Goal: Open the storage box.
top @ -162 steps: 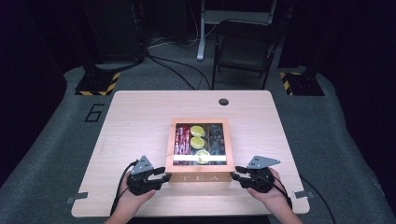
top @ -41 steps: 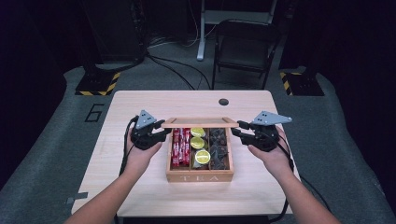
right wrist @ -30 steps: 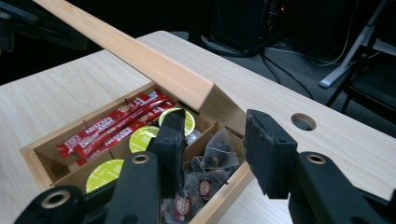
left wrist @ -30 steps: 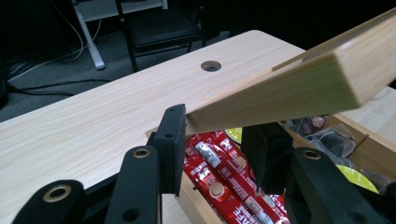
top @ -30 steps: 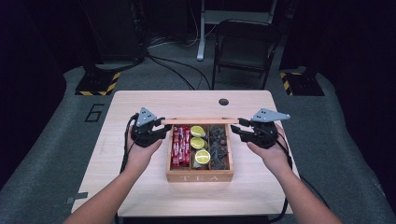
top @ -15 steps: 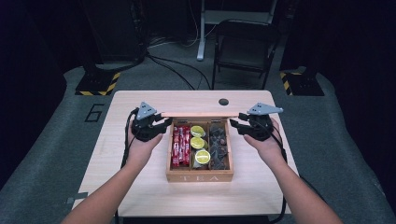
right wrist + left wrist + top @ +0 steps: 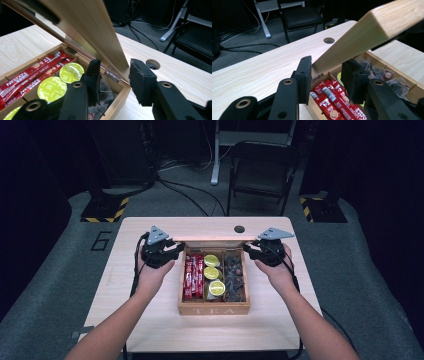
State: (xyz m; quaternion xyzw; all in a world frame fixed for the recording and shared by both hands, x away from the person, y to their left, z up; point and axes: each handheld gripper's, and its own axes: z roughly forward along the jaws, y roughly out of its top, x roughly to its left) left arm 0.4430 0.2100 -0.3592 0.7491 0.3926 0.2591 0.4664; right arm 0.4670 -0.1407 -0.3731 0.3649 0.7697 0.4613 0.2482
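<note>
Since the earliest high view, where the tea box sat shut near the bottom edge of the table with a gripper at each front corner, the lid (image 7: 212, 243) has swung up and back, and both hands have travelled up the frame to the box's far edge. The tea box (image 7: 214, 309) sits at the centre of the frame on the table (image 7: 150, 320), its compartments showing red stick packets (image 7: 193, 276), lime-green capsules (image 7: 212, 273) and dark tea bags (image 7: 234, 276). The left gripper (image 7: 325, 72) straddles the lid's left end; its jaws stand partly apart, the corner between the pads, though whether both pads press on the wood I cannot tell. The right gripper (image 7: 113, 76) has just been closing its jaws with the lid's right edge between them (a thin gap seems to remain on one side, so I judge no firm clamp yet). The opening looks nearly done: the lid stands past upright, its hinges (image 7: 111, 74) on the rear wall. Behind the box, toward the top of the frame, a strip of bare table with a round cable hole (image 7: 239, 229) leaves room for the lid to tip back. Bare table lies on either side for the hands to withdraw.
</note>
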